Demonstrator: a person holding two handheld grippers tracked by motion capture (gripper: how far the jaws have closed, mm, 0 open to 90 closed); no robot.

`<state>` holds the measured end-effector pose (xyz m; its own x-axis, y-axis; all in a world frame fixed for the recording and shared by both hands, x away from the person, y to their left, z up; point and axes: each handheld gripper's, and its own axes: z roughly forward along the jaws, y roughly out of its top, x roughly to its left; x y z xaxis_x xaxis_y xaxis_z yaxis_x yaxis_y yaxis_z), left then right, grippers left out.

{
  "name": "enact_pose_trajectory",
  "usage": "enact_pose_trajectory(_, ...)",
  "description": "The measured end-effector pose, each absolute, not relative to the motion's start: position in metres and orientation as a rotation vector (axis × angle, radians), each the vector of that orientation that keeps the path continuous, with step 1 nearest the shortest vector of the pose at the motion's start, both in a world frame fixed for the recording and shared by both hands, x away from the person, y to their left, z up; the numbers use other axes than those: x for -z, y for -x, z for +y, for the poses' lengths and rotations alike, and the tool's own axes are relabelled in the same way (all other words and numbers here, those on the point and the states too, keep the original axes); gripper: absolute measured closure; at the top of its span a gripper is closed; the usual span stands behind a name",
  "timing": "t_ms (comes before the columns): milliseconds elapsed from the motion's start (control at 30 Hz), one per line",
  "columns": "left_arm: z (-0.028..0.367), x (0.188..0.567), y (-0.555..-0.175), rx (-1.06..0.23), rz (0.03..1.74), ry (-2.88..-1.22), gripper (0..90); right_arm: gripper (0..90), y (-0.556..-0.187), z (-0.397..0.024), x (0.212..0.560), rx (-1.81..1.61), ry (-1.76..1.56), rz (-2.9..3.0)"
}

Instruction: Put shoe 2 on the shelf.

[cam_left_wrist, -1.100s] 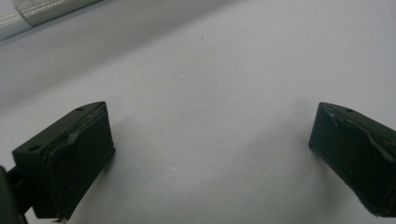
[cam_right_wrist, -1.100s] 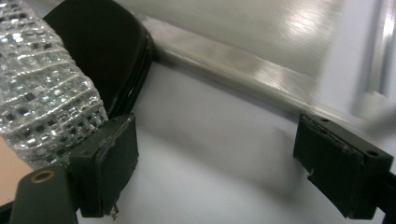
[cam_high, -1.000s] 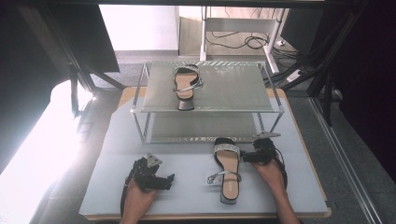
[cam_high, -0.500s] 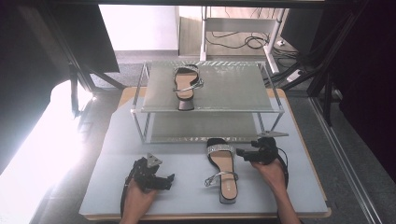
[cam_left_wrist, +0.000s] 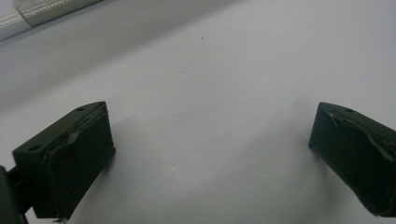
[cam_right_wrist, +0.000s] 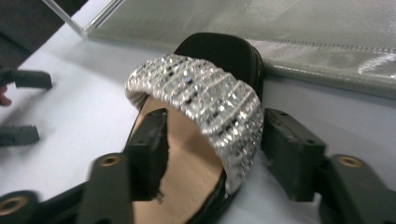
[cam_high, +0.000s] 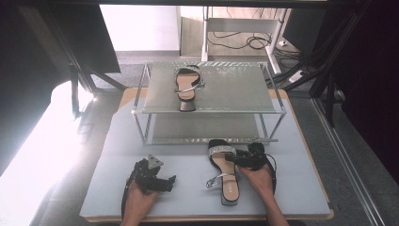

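Right gripper point(cam_high: 235, 160) has slid left onto the sandal point(cam_high: 225, 173) since a second ago, jaws just closing around its side edge: one pad sits on the tan insole, the other outside the sole by the glittery strap point(cam_right_wrist: 205, 105); contact can't be confirmed. Sandal lies flat on the grey table point(cam_high: 188, 188), toe toward the rack point(cam_high: 209, 113). Left gripper point(cam_high: 170, 182) rests on the table, jaws wide, nothing between. Second sandal point(cam_high: 187, 87) sits on the rack's top shelf.
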<state>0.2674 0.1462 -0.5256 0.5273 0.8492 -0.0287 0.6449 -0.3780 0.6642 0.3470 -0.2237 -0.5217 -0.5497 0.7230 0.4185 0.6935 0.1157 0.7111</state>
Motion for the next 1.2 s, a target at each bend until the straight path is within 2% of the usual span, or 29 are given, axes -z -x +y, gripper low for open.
enact_pose_trajectory(167, 0.146, 0.526, -0.267, -0.424, 1.208, -2.142, 0.0, 60.2, -0.35, -0.222, 0.521, -1.404, -1.54, 2.271)
enact_pose_trajectory(333, 0.146, 0.526, -0.267, -0.424, 1.208, -2.142, 0.0, 67.0, -0.352, -0.23, 0.526, -1.485, -1.666, 2.211)
enact_pose_trajectory(533, 0.146, 0.526, -0.267, -0.423, 1.208, -2.141, 0.0, 69.1, -0.354, -0.239, 0.535, -1.605, -1.858, 2.129)
enact_pose_trajectory(1200, 0.146, 0.526, -0.267, -0.423, 1.208, -2.141, 0.0, 70.0, -0.346, -0.252, 0.504, -1.639, -2.031, 2.165)
